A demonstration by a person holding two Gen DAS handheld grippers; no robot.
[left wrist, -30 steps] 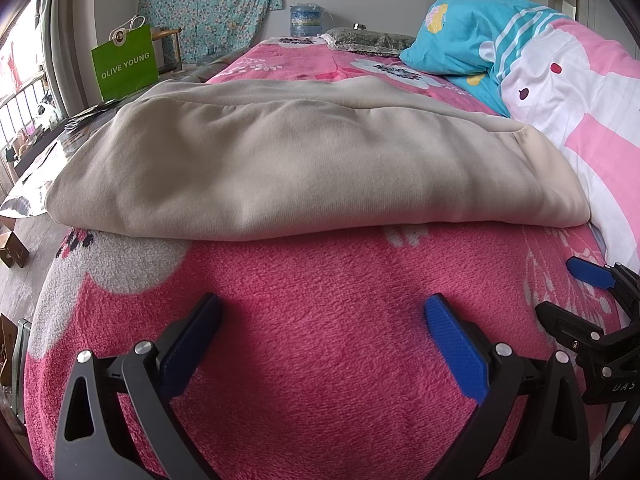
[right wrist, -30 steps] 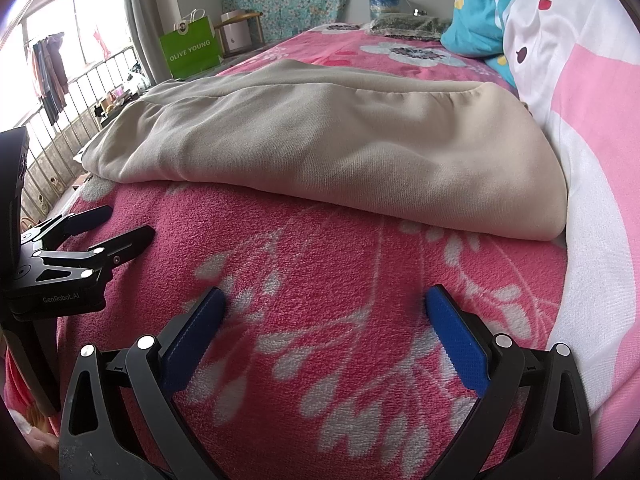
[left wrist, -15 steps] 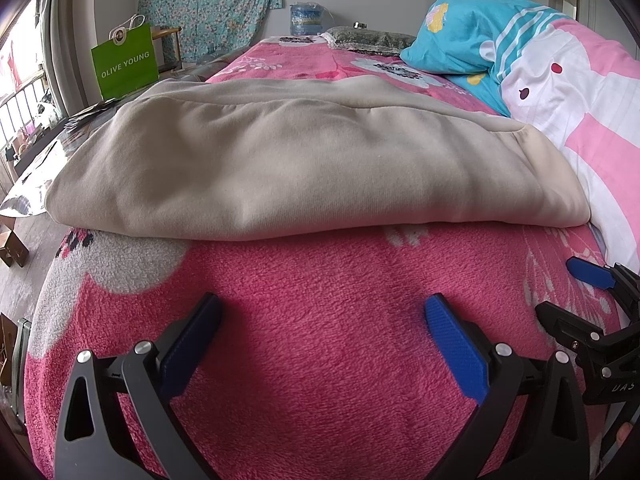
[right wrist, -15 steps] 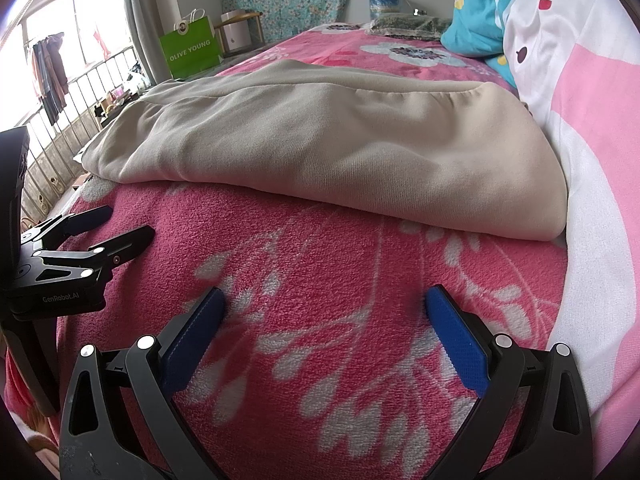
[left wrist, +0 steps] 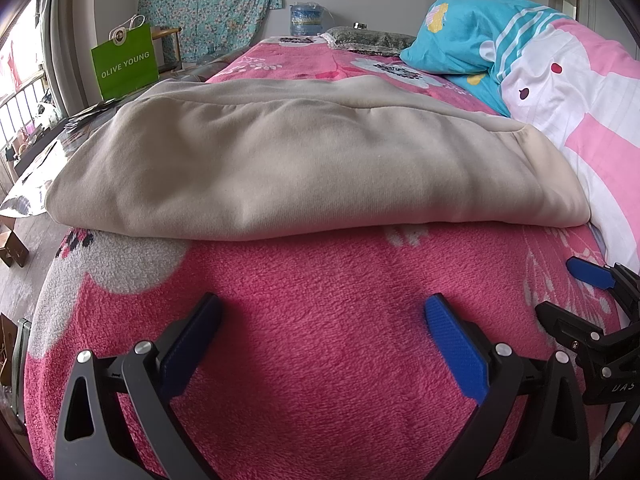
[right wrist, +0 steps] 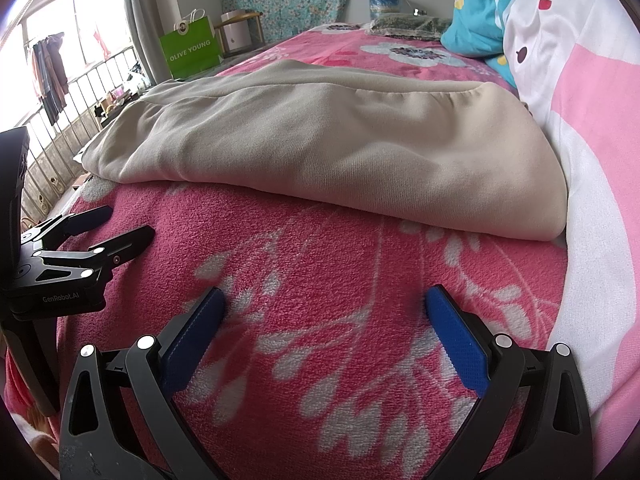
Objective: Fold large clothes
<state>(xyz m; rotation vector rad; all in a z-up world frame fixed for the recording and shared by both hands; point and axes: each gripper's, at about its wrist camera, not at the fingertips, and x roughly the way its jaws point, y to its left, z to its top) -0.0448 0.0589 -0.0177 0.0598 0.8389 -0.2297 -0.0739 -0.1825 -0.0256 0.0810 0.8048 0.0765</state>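
A large beige garment (left wrist: 304, 160) (right wrist: 344, 148) lies folded in a thick flat slab across the pink fleece blanket (left wrist: 320, 312) (right wrist: 320, 264) on the bed. My left gripper (left wrist: 320, 312) hovers low over the blanket, just short of the garment's near fold, open with nothing between its blue pads. My right gripper (right wrist: 324, 308) is also open and empty, short of the garment's right part. Each gripper shows in the other's view: the right gripper (left wrist: 560, 292) at the right edge, the left gripper (right wrist: 120, 224) at the left edge.
A pink, white and blue quilt (left wrist: 552, 80) (right wrist: 580, 80) is bunched along the right, touching the garment's right end. A green paper bag (left wrist: 124, 64) (right wrist: 192, 50) stands at the bed's far left. A water bottle (left wrist: 306, 18) and a dark pillow (left wrist: 368, 38) sit at the far end.
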